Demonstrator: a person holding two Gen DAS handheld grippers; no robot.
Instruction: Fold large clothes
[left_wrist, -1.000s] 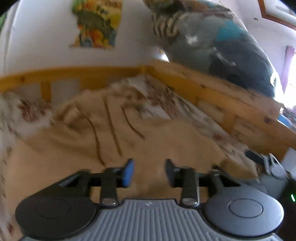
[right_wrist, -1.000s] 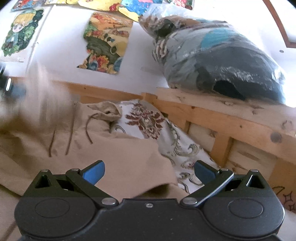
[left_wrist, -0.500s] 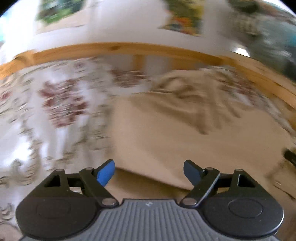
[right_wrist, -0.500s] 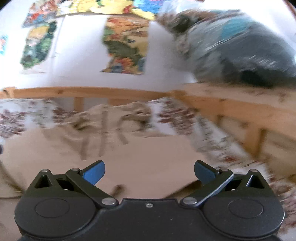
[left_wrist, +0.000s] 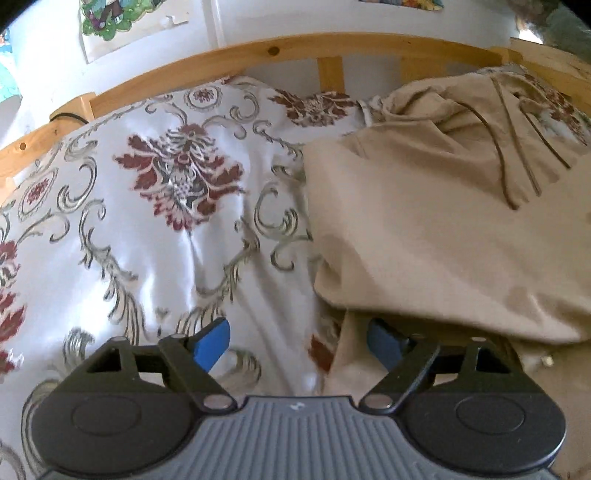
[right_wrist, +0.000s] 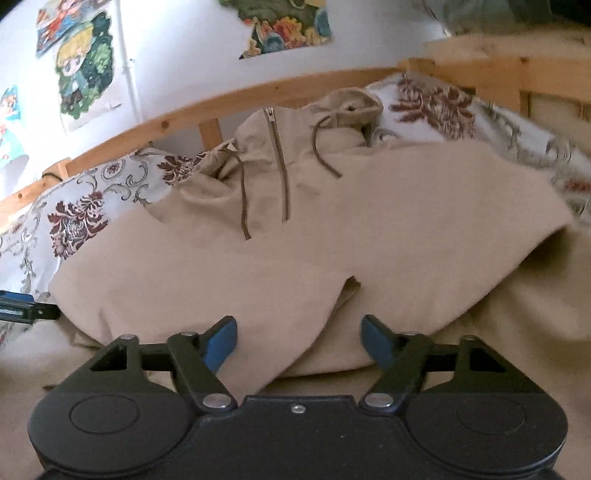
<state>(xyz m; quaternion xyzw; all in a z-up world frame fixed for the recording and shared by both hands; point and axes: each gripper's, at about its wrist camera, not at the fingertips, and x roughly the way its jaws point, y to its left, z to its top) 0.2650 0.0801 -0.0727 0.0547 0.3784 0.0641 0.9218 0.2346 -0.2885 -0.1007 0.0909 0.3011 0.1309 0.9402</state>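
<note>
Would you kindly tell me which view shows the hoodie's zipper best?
The right wrist view: the zipper runs unobstructed down the hoodie's chest. The left wrist view catches it only obliquely, near the right edge.

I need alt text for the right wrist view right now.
A beige hooded jacket lies folded on a floral bedspread, zip and drawstrings facing up. The right claw has been closing around its near folded edge, pads not yet pressing. A wooden bed rail runs behind.
</note>
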